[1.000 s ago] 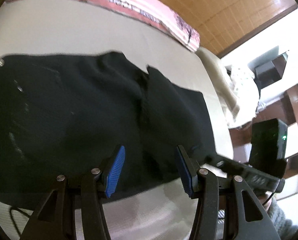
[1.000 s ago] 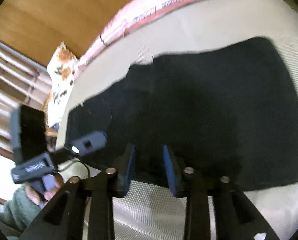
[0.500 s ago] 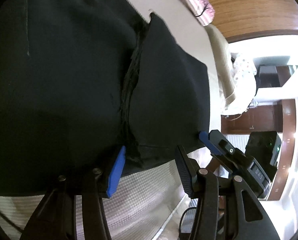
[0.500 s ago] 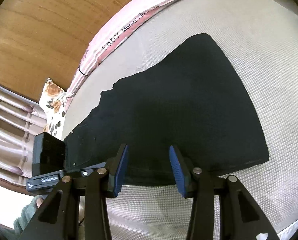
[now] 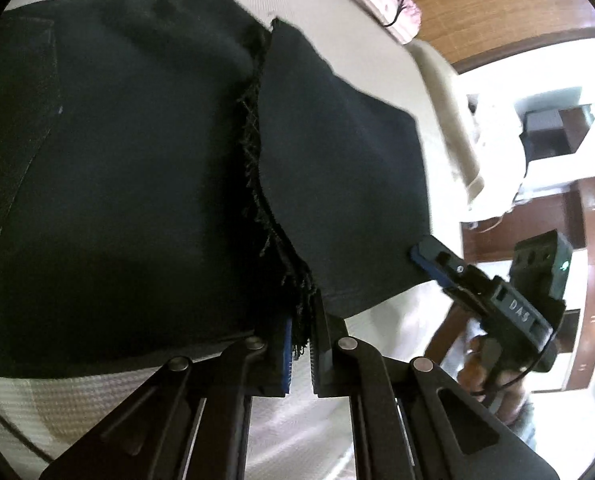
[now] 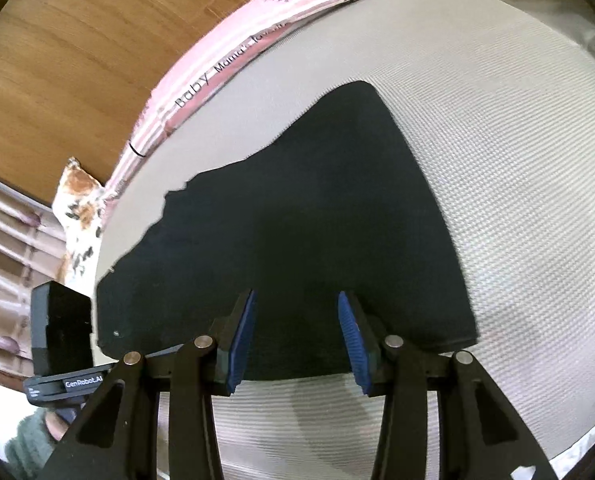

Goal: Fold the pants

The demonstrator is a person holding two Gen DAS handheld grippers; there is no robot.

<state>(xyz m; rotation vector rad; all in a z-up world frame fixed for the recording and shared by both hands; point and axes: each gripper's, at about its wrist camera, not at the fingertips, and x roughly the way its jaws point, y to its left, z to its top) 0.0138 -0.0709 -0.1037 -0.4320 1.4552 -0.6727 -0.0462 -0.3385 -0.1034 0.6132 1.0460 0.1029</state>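
Note:
Black pants lie spread on a white textured mattress, with a frayed seam edge running down the middle of the left wrist view. My left gripper is shut on that frayed near edge of the pants. My right gripper is open, its blue pads either side of the pants' near hem, low over the cloth. In the left wrist view the right gripper sits at the pants' right corner.
A pink striped cushion lies along the mattress's far edge against a wooden wall. A flowered pillow is at the left. Pale bedding and dark furniture stand to the right of the mattress.
My left gripper has closed from wide open onto the frayed pants edge. My right gripper has opened a little wider and moved closer to the hem.

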